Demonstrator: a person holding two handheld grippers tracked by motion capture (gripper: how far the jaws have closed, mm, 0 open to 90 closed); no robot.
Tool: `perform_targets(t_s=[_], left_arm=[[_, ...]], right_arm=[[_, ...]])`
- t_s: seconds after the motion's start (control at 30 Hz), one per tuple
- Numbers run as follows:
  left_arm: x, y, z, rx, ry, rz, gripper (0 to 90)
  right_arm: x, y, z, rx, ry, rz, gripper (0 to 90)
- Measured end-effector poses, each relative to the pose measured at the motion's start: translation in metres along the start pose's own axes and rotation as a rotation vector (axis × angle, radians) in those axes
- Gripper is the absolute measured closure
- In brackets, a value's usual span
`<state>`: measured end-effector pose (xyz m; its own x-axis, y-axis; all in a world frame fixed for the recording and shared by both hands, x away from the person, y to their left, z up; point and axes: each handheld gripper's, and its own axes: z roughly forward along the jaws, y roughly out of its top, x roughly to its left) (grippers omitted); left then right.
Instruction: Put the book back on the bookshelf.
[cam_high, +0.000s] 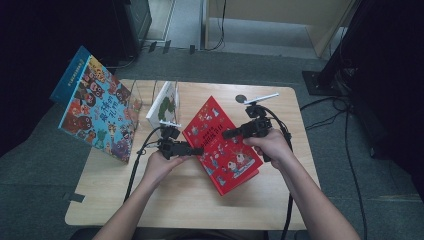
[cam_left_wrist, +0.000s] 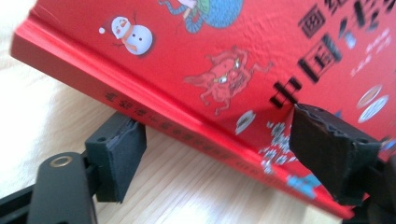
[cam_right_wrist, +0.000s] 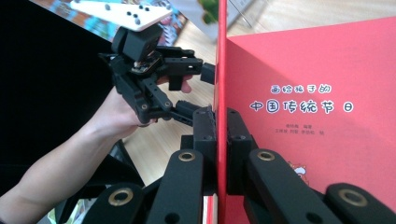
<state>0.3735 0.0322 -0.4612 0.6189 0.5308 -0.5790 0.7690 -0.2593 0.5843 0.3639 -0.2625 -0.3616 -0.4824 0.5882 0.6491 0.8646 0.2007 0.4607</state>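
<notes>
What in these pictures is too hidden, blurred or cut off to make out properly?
- Red book, high view: cover print too small to read; the right gripper and hand cover part of it.
- Red book, left gripper view: title cut off by the right edge, spine lettering blurred.
- Red book's far cover, right gripper view: turned away behind the lifted cover.
- Clear stand, high view: its base sits behind the colourful book.

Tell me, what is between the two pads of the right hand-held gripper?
The red book's front cover, pinched edge-on between the right hand-held gripper's pads, as the right gripper view shows.
</notes>
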Motion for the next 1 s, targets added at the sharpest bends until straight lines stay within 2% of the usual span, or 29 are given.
perform_targets(t_s=[0.03,0.13,0.17,0.2,0.27,0.33,0.4,0.43,0.5,0.53,0.57,0.63,0.67,0.7,0.73,0.77,0.8,0.83,0.87,0.9,0.93,1.0], left_arm=[[-0.001,0.003,-0.002,-0.016,-0.019,-0.006,17.9],[-0.005,0.012,-0.009,-0.065,-0.116,-0.031,17.6],[-0.009,0.017,-0.011,-0.060,-0.122,-0.014,15.3],[-0.011,0.020,-0.013,-0.064,-0.104,-0.004,14.3],[-0.018,0.025,-0.020,-0.072,-0.069,0.050,15.6],[-0.020,0.027,-0.030,-0.081,-0.072,0.067,25.5],[-0.021,0.029,-0.041,-0.111,-0.102,0.087,37.6],[-0.022,0.029,-0.047,-0.141,-0.117,0.100,42.1],[-0.027,0.031,-0.059,-0.177,-0.141,0.150,53.3],[-0.033,0.033,-0.066,-0.190,-0.145,0.199,57.7],[-0.036,0.034,-0.070,-0.185,-0.147,0.224,63.7],[-0.049,0.037,-0.079,-0.167,-0.146,0.300,70.0],[-0.053,0.038,-0.081,-0.162,-0.150,0.315,74.7],[-0.059,0.039,-0.085,-0.167,-0.150,0.346,76.5],[-0.063,0.039,-0.087,-0.164,-0.145,0.357,78.2],[-0.069,0.041,-0.091,-0.164,-0.123,0.385,78.3],[-0.071,0.042,-0.093,-0.159,-0.129,0.400,78.5],[-0.072,0.042,-0.096,-0.150,-0.113,0.411,79.1],[-0.072,0.042,-0.098,-0.157,-0.119,0.408,79.2],[-0.072,0.043,-0.100,-0.149,-0.109,0.413,80.1],[-0.072,0.042,-0.102,-0.164,-0.098,0.416,80.9],[-0.072,0.041,-0.103,-0.163,-0.077,0.445,81.2]], right_arm=[[-0.001,-0.002,-0.002,-0.015,0.015,-0.003,87.3],[-0.004,-0.008,-0.010,-0.052,0.070,-0.023,88.7],[-0.005,-0.010,-0.011,-0.065,0.095,-0.035,88.8],[-0.005,-0.013,-0.011,-0.071,0.114,-0.062,88.8],[-0.005,-0.017,-0.012,-0.102,0.119,-0.104,88.8],[-0.006,-0.020,-0.015,-0.129,0.128,-0.146,88.8],[-0.008,-0.023,-0.017,-0.147,0.141,-0.200,88.7],[-0.010,-0.025,-0.017,-0.151,0.151,-0.226,88.6],[-0.014,-0.027,-0.017,-0.189,0.177,-0.289,85.8],[-0.015,-0.028,-0.018,-0.202,0.159,-0.333,82.4],[-0.015,-0.030,-0.017,-0.214,0.115,-0.380,76.4],[-0.016,-0.032,-0.015,-0.209,0.072,-0.440,69.9],[-0.015,-0.033,-0.012,-0.212,0.020,-0.477,64.3],[-0.015,-0.034,-0.010,-0.198,0.010,-0.494,62.4],[-0.015,-0.036,-0.007,-0.201,0.006,-0.516,60.4],[-0.015,-0.038,-0.007,-0.220,0.008,-0.527,60.5],[-0.015,-0.040,-0.006,-0.235,0.015,-0.538,60.0],[-0.014,-0.041,-0.006,-0.239,0.018,-0.546,60.1],[-0.014,-0.042,-0.007,-0.240,0.002,-0.558,59.0],[-0.013,-0.043,-0.007,-0.239,-0.024,-0.562,59.0],[-0.015,-0.043,-0.009,-0.234,-0.043,-0.561,58.3],[-0.020,-0.045,-0.012,-0.261,-0.083,-0.544,54.4]])
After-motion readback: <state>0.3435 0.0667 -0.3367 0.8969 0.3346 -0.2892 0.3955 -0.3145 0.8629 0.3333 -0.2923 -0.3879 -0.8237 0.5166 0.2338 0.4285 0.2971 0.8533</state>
